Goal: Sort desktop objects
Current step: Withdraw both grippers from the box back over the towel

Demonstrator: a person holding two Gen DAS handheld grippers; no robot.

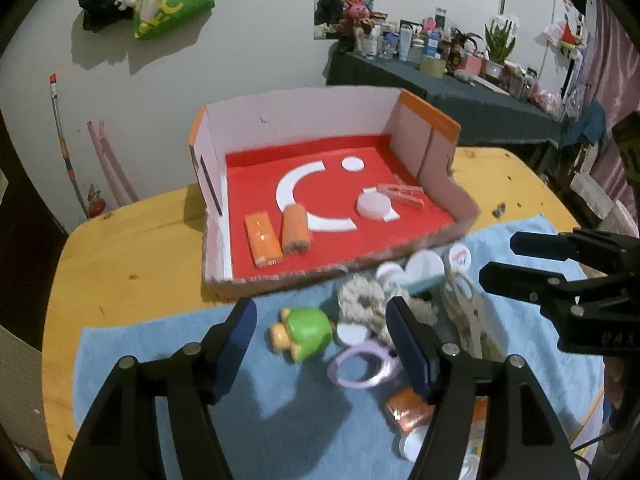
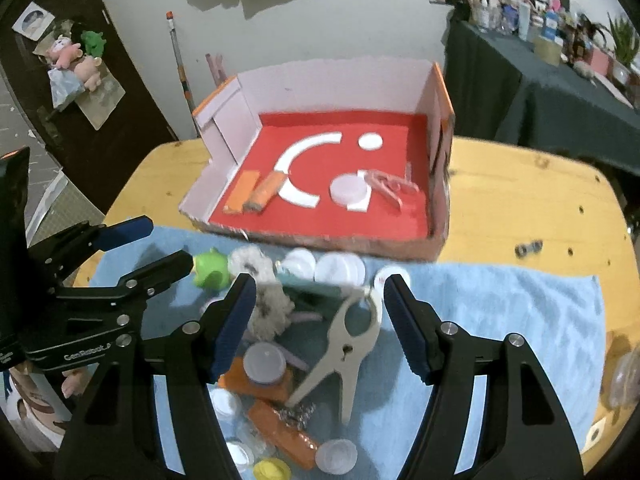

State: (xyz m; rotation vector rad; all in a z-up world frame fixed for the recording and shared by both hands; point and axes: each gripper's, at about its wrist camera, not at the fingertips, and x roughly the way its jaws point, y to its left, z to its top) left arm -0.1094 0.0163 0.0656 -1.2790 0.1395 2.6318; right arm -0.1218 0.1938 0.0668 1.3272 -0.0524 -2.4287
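Hovering over a blue towel (image 1: 168, 360) on the yellow wooden tabletop (image 1: 120, 264), the left tool (image 1: 320, 344) has its fingers apart with nothing clamped; a green toy (image 1: 308, 332) and a lilac ring (image 1: 360, 364) lie on the towel between them, untouched. In the left wrist view the toy sits left of a fluffy grey scrunchie (image 1: 360, 304), with white round lids (image 1: 424, 264) just behind and an orange packet (image 1: 408, 408) nearer the camera.

Beyond the towel stands an open cardboard box (image 1: 216, 184) with a red floor. Inside it, from left to right, lie two orange packs (image 1: 262, 240) side by side, then a white round lid (image 1: 374, 206), then a clear pink clip (image 1: 400, 194) touching that lid.

Further right, the right tool (image 2: 320, 320) also has its fingers spread and grips nothing. Below the gap between them a white plastic clamp (image 2: 344, 352) lies on the towel, handles toward the camera. Left of the clamp sit a clear round lid (image 2: 264, 362) on an orange packet (image 2: 240, 380), and more lids and a yellow cap (image 2: 272, 470) lie nearest the camera.
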